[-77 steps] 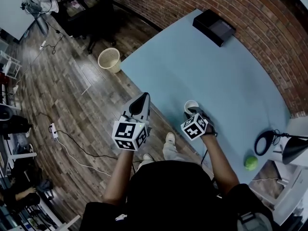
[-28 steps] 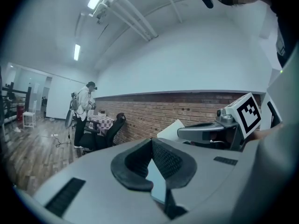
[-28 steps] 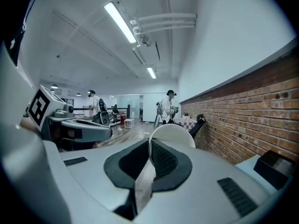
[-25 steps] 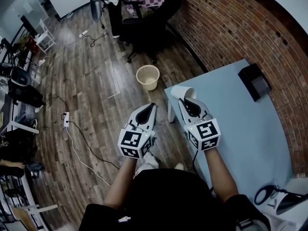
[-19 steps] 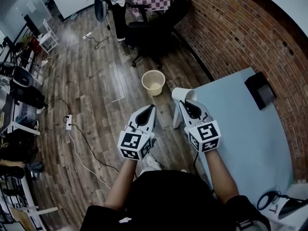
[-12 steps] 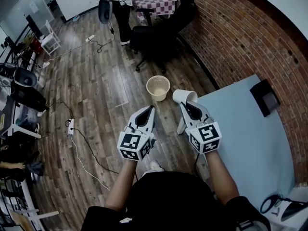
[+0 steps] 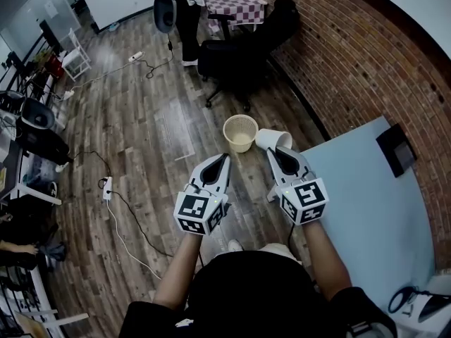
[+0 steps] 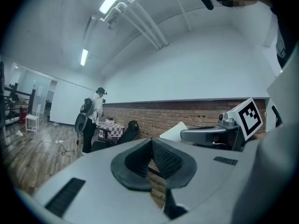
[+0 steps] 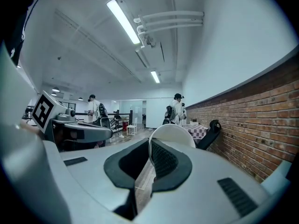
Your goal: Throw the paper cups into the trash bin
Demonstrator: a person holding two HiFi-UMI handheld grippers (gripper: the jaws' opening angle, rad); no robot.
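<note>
**Head view.** The right tool (image 7: pixel 276 152) pinches a paper cup (image 7: pixel 270 139) by its wall. It holds the cup out past the worktop (image 7: pixel 366 189) edge, above the floor and just beside the bin (image 7: pixel 240 133). The cup lies nearly on its side. Its long axis is about level and runs across the tool's line, with the base toward the bin and the mouth toward the brick wall. The left tool (image 7: pixel 220 162) hangs alongside. The step in hand looks like the carry to the bin. The cup should come squarely over the bin's mouth, and low, before the jaws part. A light cup let go sideways could clip the rim and roll off.

**Left gripper view.** The left tool (image 8: pixel 152 158) has its jaws together with nothing between them. The white cup (image 8: pixel 174 129) shows beyond, at the tip of the right tool (image 8: pixel 196 133).

**Right gripper view.** The right tool (image 9: pixel 149 158) is narrow, closed on the cup's (image 9: pixel 173 130) thin wall. The cup's round body bulges to the right of the pinch. The bin is not in this view, so aiming has to rely on the head view.
</note>
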